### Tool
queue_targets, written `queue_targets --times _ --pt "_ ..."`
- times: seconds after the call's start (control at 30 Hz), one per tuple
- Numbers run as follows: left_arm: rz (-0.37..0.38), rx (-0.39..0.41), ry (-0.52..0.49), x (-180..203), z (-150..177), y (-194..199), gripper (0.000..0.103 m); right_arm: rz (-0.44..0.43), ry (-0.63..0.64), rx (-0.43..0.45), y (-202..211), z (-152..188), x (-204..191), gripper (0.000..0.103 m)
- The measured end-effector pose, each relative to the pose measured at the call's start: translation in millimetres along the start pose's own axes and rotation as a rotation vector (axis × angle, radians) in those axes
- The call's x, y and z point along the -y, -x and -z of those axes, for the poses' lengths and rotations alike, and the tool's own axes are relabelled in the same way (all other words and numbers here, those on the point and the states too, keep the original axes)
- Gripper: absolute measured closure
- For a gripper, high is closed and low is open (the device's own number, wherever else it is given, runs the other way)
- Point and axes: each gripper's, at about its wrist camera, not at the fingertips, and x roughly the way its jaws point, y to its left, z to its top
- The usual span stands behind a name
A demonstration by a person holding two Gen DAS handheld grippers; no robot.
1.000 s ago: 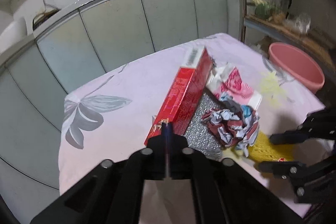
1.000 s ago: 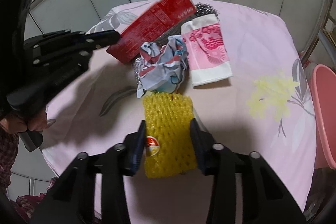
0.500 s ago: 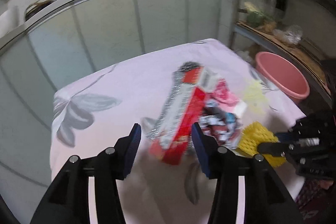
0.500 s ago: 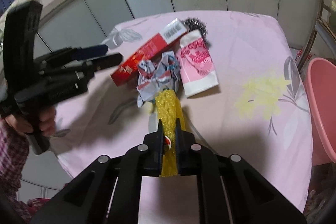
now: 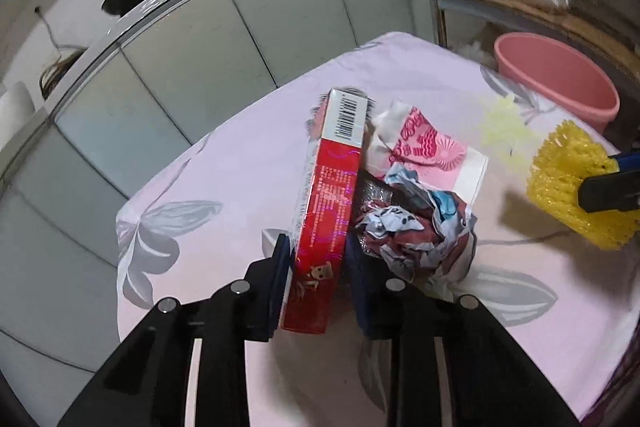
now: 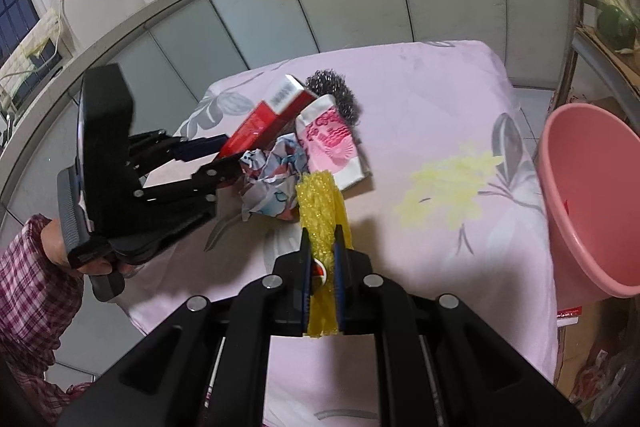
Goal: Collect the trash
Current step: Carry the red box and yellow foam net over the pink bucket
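The left claw (image 5: pixel 316 279) is closing around the red box (image 5: pixel 324 211), pads not yet pressing it. The right claw (image 6: pixel 322 267) is clamped on the yellow foam net (image 6: pixel 320 215), near the crumpled wrapper (image 6: pixel 272 183) on the desk (image 6: pixel 440 259).

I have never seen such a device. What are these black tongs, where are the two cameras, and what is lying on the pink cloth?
A person holds one hand-held gripper in each hand; a camera on each looks along its fingers. In the left view, the left hand-held gripper is closing around a red box. In the right view, the right hand-held gripper is shut on a yellow foam net. On the tablecloth lie crumpled paper, a pink packet and a steel scourer. A pink bucket stands beside the table.
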Motion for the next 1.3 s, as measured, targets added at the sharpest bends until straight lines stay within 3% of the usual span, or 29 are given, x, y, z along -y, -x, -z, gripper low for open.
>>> queue_targets --times 0.43,0.7,0.9,1.3 --pt "0.17 0.123 0.318 -37 -15 64 0.081 0.006 -0.05 0.093 31 -5 29 0.094" --pt "0.273 0.242 0.284 5 -57 86 0.081 0.077 -0.12 0.169 58 -6 66 0.094" --pt "0.356 0.289 0.277 50 -89 84 0.081 0.161 -0.204 0.225 80 -5 108 0.094" --pt "0.459 0.281 0.264 110 -121 66 0.081 0.224 -0.265 0.246 94 4 144 0.094"
